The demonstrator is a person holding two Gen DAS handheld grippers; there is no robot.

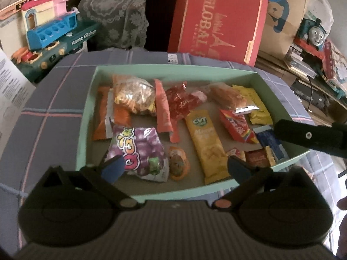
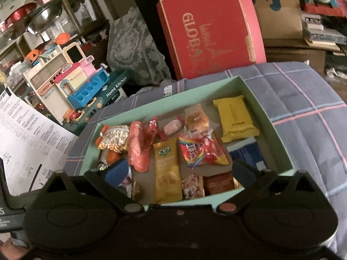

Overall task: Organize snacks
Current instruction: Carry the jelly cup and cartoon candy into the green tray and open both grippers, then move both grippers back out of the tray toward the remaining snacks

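A mint-green box (image 1: 173,68) (image 2: 266,117) sits on a plaid cloth and holds several snacks. Among them are a purple gummy bag (image 1: 138,149), a yellow CVT bar (image 1: 206,145) (image 2: 167,166), a red rainbow packet (image 1: 236,127) (image 2: 195,149), a yellow pack (image 2: 236,119) and a blue pack (image 2: 247,153). My left gripper (image 1: 175,166) hovers over the box's near edge, open, with nothing pressed between its blue pads. My right gripper (image 2: 180,170) is open too, above the near side of the box. One black finger (image 1: 308,136) of it reaches in from the right.
A red GLOBAL box (image 1: 219,19) (image 2: 212,28) leans behind the cloth-covered surface (image 1: 49,108). A toy kitchen set (image 1: 54,32) (image 2: 82,86) stands far left, a blue toy train (image 1: 314,32) far right. A printed paper sheet (image 2: 28,138) lies at the left.
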